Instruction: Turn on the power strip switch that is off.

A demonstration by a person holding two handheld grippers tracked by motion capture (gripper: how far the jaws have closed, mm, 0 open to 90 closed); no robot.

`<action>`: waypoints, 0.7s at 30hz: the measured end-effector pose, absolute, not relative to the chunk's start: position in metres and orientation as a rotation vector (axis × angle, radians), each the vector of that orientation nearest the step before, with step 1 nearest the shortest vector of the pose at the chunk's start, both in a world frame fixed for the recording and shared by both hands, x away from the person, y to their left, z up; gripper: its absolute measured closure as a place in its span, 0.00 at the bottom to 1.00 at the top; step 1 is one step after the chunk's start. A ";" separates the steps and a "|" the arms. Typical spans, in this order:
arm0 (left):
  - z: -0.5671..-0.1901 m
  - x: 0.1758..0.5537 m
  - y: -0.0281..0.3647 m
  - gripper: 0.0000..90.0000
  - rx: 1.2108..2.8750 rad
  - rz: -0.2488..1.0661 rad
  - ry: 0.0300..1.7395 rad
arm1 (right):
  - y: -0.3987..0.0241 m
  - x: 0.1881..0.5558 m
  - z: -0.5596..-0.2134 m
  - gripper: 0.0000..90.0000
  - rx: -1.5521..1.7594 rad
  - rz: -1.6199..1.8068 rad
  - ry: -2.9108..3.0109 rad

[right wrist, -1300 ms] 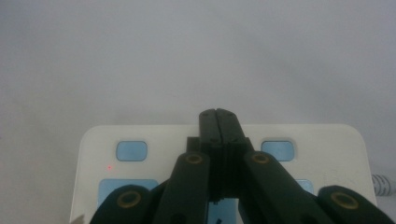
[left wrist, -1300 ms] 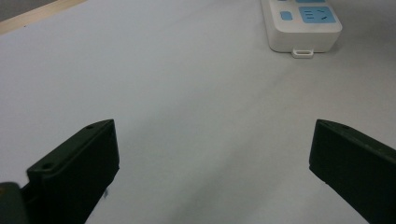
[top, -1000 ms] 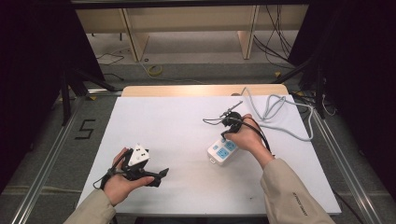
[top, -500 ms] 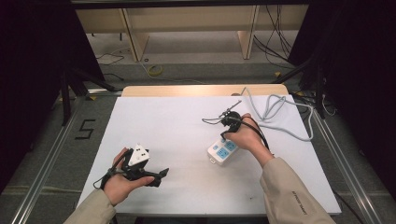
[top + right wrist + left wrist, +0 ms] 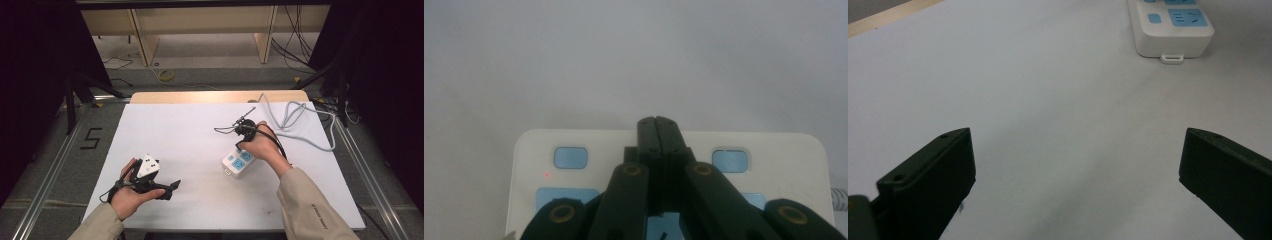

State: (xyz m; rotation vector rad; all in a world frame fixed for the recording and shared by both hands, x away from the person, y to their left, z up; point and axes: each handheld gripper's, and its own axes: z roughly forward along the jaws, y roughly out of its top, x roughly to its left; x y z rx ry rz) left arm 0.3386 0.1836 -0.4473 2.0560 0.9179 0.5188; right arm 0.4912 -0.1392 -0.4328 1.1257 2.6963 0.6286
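White covering lay over the counter (image 5: 190,135), with a bare wooden strip along its far edge and dark floor on both sides. My right gripper (image 5: 243,131) was poised over the power strip (image 5: 238,162), a white block with pale blue sockets and buttons. In the right gripper view the jaws stood pressed flat together with nothing between them, their tips over the strip's (image 5: 774,150) top face, between two small blue buttons (a tiny red dot glowed just to the left of them). Whether the tips actually touched the plastic I could not tell. A grey cable (image 5: 295,120) trailed away beyond that gripper in loose loops on the counter.

My left gripper (image 5: 167,189) was held low near my own edge of the counter, well apart from the strip. In the left gripper view its jaws stood wide, bare white surface between them, and the power strip's (image 5: 1173,30) end sat far ahead and off to the right of them.
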 end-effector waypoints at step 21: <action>-0.448 0.339 0.180 0.01 2.062 0.512 0.914 | -0.139 0.490 -0.433 1.00 1.126 0.613 2.697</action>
